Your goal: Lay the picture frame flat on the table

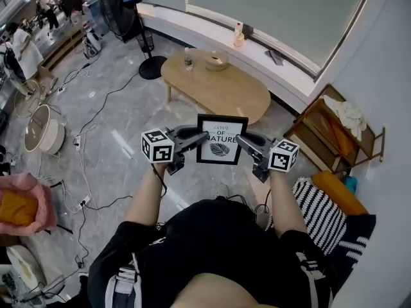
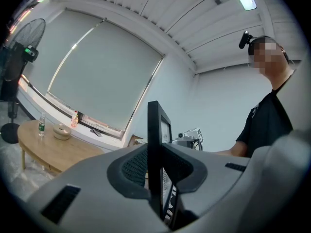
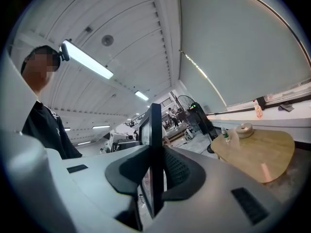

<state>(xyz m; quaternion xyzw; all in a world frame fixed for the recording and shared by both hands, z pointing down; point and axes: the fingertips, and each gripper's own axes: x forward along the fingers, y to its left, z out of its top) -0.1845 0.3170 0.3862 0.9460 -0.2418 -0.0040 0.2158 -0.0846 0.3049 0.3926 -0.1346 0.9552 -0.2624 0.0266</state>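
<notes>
left gripper (image 1: 194,137): clenched on frame (image 1: 221,147) left edge | right gripper (image 1: 249,144): clenched on right edge | frame: upright, held in air between the 2, off table (image 1: 237,95)

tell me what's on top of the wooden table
A small bottle and a round dish stand near the far edge of the table; the rest looks bare. The held picture frame hides a sliver of its near edge.
</notes>
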